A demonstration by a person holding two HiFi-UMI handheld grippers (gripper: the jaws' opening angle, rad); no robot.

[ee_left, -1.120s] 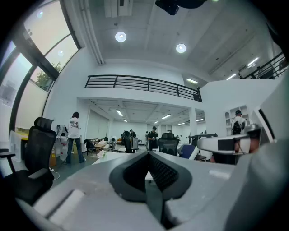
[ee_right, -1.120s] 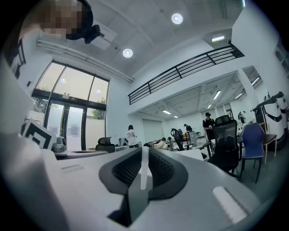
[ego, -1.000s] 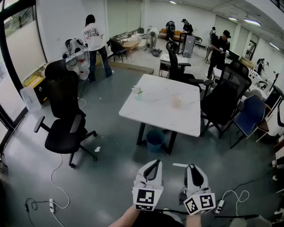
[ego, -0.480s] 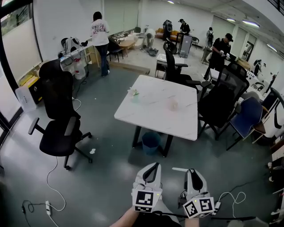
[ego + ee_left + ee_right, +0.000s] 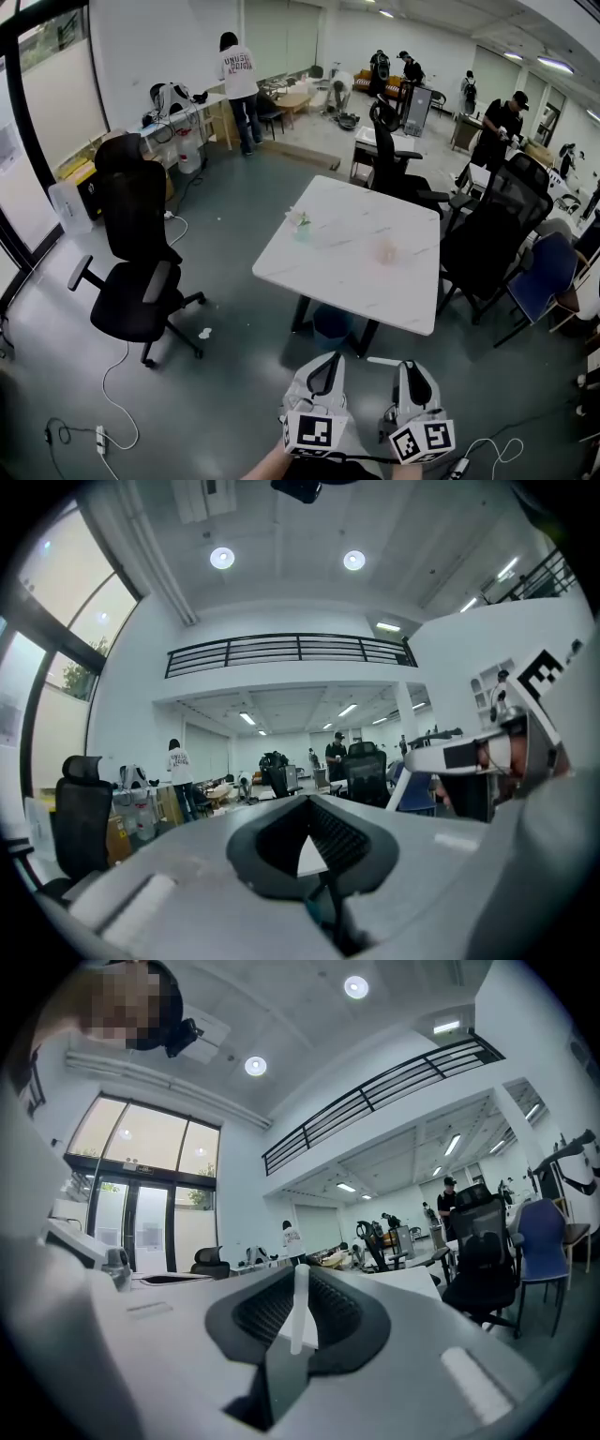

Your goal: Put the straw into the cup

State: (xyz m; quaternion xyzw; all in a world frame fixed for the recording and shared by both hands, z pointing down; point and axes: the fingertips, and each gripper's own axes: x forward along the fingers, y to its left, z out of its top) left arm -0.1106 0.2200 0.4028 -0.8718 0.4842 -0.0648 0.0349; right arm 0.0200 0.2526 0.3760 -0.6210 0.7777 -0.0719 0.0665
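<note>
Cup well ahead on table, upper centre-right.
Your right gripper, nearer, clamps straw crosswise; left gripper closed, empty.

I see a white straw, a white, grey-veined surface, a black chair and a grey-green floor.

Straw: thin, white and straight. You hold it pinched in your right gripper, set crosswise to the fingers; in the head view one end pokes out to the left.
Cup: small, pale pink and see-through. It stands on the white counter, right of its middle, well apart from the straw.
</note>
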